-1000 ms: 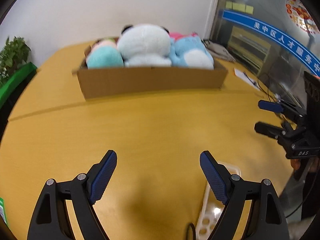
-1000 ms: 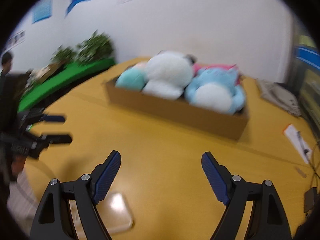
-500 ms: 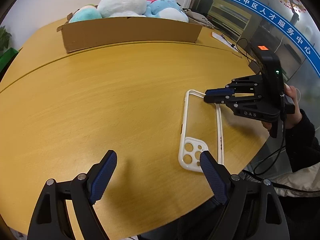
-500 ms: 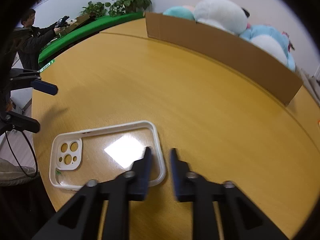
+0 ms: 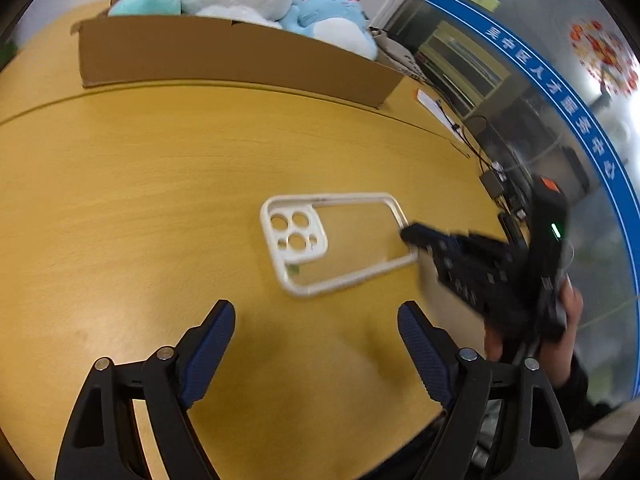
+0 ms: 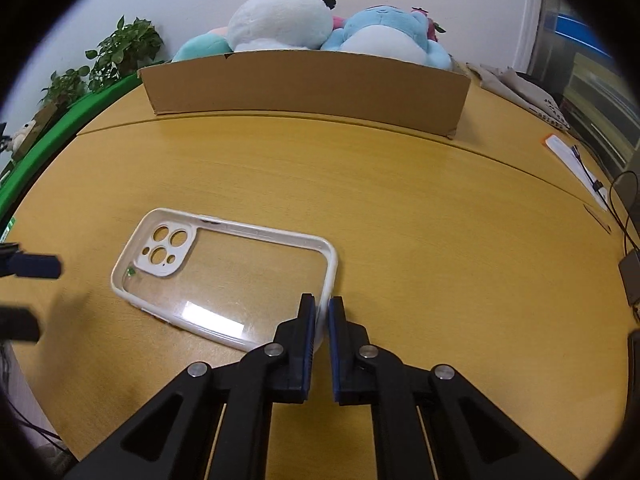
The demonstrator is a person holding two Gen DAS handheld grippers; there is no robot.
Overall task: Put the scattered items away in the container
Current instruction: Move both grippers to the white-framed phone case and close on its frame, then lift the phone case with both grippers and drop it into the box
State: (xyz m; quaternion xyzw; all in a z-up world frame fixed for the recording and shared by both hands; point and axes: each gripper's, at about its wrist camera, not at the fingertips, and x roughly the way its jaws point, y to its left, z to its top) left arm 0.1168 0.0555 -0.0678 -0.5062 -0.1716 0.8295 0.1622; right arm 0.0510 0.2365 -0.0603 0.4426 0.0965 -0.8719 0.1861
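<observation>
- I have the right gripper [image 6: 320,312] pinched on the bottom rim of the clear, white-edged phone case [image 6: 224,276], which lies flat on the yellow table [image 6: 400,216], camera cut-outs at its far end.
- The jaws stand almost together, one finger inside the case wall and one outside, so only the thin white edge sits between the pads. I judge it a real grip, but a narrow one near a corner.
- To do this step well, I would lift slowly and straight up first, because a case held by one end will want to swing and droop from the pads.
- I would keep the pinch firm and carry the case low over the table toward the cardboard box [image 6: 304,80], well apart at the far side.
- The box is already heaped with plush toys [image 6: 280,20], so I would aim for a gap along the near wall and let go only once the case is over the rim; otherwise it could slide back off the toys.
- My left gripper [image 5: 316,344] is wide open and empty, its jaws having just been closing a little with nothing between them. It hangs over bare table just short of the case's camera end.
- I could use it to steady that free end if the case tips.
</observation>
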